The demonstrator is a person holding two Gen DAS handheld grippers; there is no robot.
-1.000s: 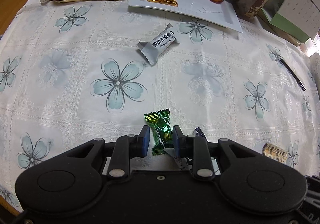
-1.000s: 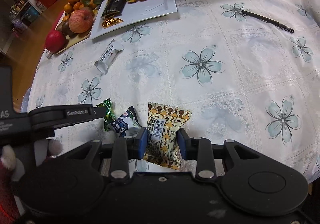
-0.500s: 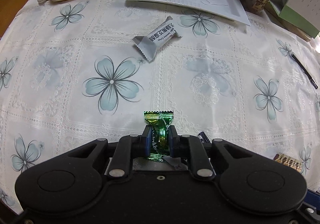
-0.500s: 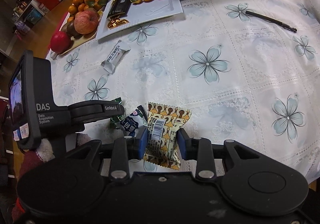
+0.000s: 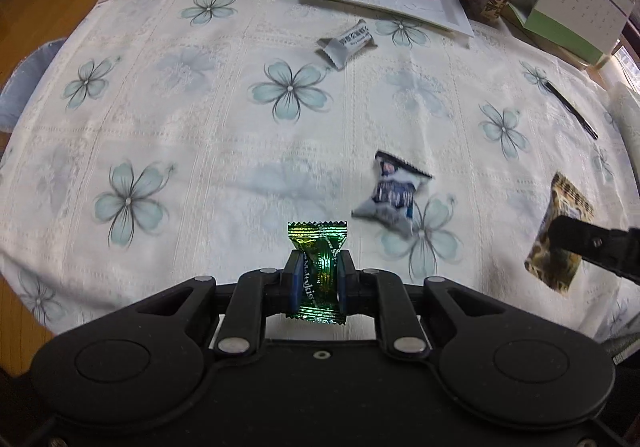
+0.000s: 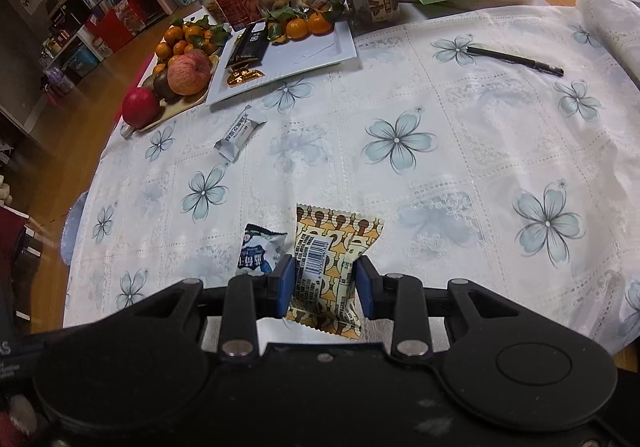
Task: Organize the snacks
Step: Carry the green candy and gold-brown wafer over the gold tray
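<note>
- Left gripper (image 5: 318, 279): fingers clenched on a small green foil-wrapped candy (image 5: 318, 267), pinched at its middle with both crimped ends sticking out. It looks lifted clear of the desk.
- Right gripper (image 6: 325, 279): fingers clamped on the sides of a yellow-and-brown patterned snack packet with a barcode (image 6: 330, 267), wrapper bulging between the pads.
- Just beside that packet, a blue-and-white crinkly snack bag (image 6: 259, 253) lies loose on the white floral lace tablecloth (image 6: 440, 151).
- Further out, a silver-grey wrapped bar (image 6: 239, 132) sits alone, near the white rectangular plate (image 6: 320, 51) that already has a black packet, gold-wrapped sweets and small oranges on it.
- My guess is both snacks are headed for that plate.
- Risks: slick foil could squirm out of such a narrow pinch mid-carry, and the puffy packet could pop or slip if squeezed unevenly. Two grippers converging on one plate could also bump each other or knock the oranges.
</note>
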